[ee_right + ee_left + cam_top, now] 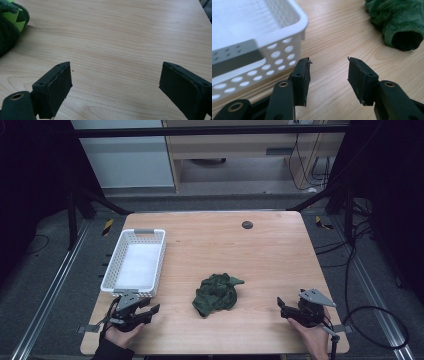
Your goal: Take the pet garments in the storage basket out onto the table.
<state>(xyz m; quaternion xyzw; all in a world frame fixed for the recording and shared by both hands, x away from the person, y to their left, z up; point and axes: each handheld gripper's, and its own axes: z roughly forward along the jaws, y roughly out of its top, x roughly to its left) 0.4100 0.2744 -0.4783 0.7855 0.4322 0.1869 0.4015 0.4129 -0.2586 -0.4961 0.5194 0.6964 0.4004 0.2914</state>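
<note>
Green plush cloth (216,294) sits crumpled in a loose mound at table centre, slightly toward the near edge. Fuzzy fleece-like pile; one end forms a tube with a dark open mouth, seen in the left gripper view (395,23). In the right gripper view its edge (10,27) shows brighter lime-green patches against the dark pile.

White plastic basket (135,262) lies to the cloth's left, well apart from it. Rectangular, rounded rim, walls perforated with rows of round holes, grey handle bar at the far end. Inside is bare white. In the left gripper view its near corner (287,42) is just beside the left-hand jaw.

Table (270,255) is light wood-grain laminate, matte, with rounded corners and a small dark round grommet (247,224) near the far edge.

Left gripper (150,312) is held at the near-left corner, just below the basket's near end, pointing right toward the cloth. Jaws spread, nothing between them; black flat pads with worn edges (303,75). Hand (120,336) wraps the grip from below, dark sleeve at the wrist.

Right gripper (281,306) is at the near-right, pointing left toward the cloth, grey three-cornered plate on top, cable trailing off the table edge. Jaws spread wide, empty, bare tabletop between the pads (53,87). Hand (314,337) holds it from below.

Both grippers are apart from the cloth.
</note>
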